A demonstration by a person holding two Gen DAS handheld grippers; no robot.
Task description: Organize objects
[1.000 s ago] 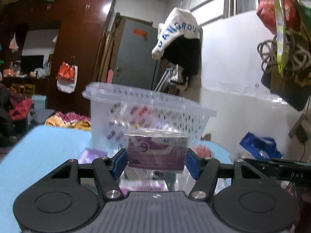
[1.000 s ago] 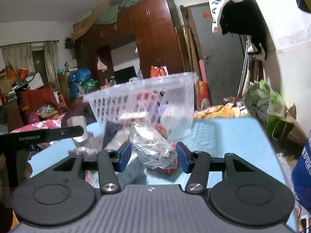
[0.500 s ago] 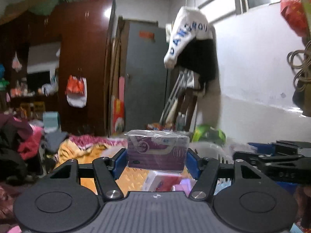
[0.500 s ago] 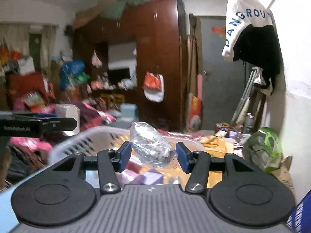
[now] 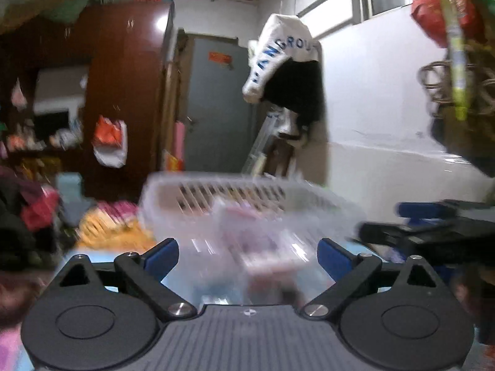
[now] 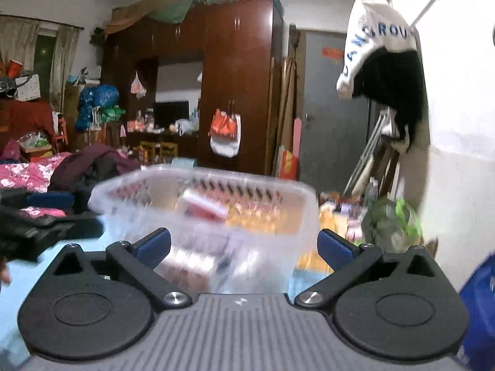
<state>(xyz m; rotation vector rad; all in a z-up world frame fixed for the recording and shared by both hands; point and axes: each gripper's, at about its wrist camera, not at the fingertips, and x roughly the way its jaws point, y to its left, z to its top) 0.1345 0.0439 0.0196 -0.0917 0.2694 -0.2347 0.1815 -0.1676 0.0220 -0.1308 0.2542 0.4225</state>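
A clear perforated plastic basket (image 5: 247, 198) stands on the light blue table, blurred by motion, just ahead of my left gripper (image 5: 247, 255). That gripper is open and empty. A blurred purple pack (image 5: 266, 241) shows through the basket wall. In the right wrist view the same basket (image 6: 204, 198) sits ahead of my right gripper (image 6: 244, 247), which is open and empty too. Blurred packets (image 6: 204, 204) lie inside it. The right gripper's body (image 5: 433, 232) shows at the right of the left wrist view.
The light blue table (image 6: 18, 281) runs under both grippers. A dark wardrobe (image 6: 238, 86), a grey door (image 5: 216, 108) and a hanging white and black garment (image 5: 287, 71) stand behind. A white wall (image 5: 386, 123) is at the right, and a blue bag (image 6: 479, 293) at the table's right side.
Both grippers have opened and let go: the left dropped the purple pack, the right the clear plastic bag. Both have moved back and down, so the basket is in front again.
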